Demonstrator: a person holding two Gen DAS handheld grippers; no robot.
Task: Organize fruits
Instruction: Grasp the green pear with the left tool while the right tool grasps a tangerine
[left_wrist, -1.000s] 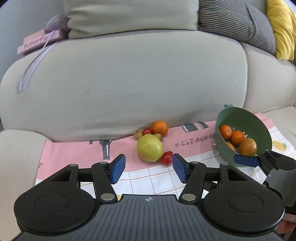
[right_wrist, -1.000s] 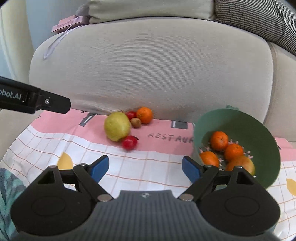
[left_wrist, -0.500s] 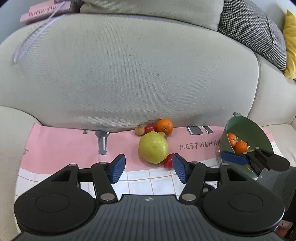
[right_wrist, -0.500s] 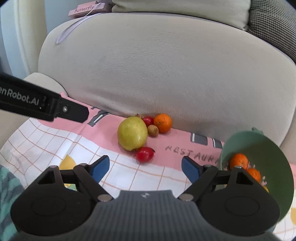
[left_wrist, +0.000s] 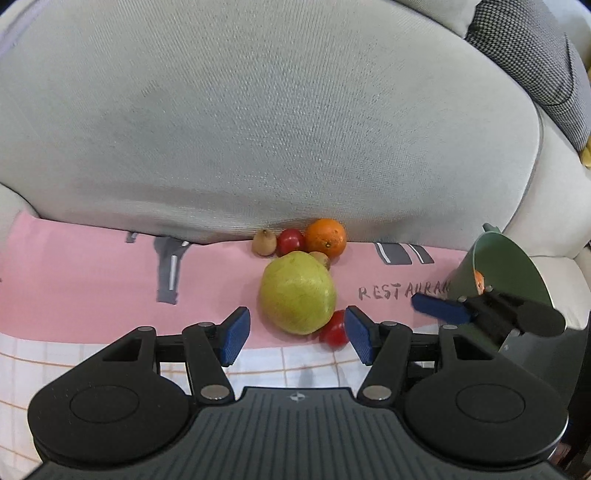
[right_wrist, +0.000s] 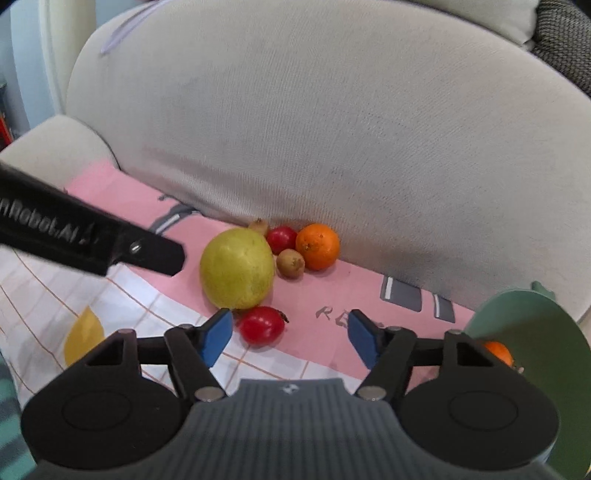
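Note:
A big yellow-green fruit (left_wrist: 297, 291) (right_wrist: 238, 267) lies on a pink and checked cloth (left_wrist: 92, 280) against the sofa back. Behind it are an orange (left_wrist: 325, 238) (right_wrist: 317, 246), a small red fruit (left_wrist: 290, 240), and brown fruits (left_wrist: 264, 242) (right_wrist: 290, 263). Another red fruit (right_wrist: 261, 325) (left_wrist: 334, 332) lies in front. My left gripper (left_wrist: 297, 334) is open, just short of the big fruit. My right gripper (right_wrist: 290, 338) is open, close to the front red fruit. A green bowl (left_wrist: 513, 266) (right_wrist: 535, 332) holds oranges at the right.
The grey sofa back cushion (left_wrist: 277, 122) rises right behind the fruits. A houndstooth pillow (left_wrist: 535, 55) sits at the top right. The left gripper's finger (right_wrist: 110, 243) crosses the right wrist view at the left.
Both grippers have moved forward and lower toward the fruit pile, which looms larger. The bowl has slid toward the right edge of both views. Both stay open.

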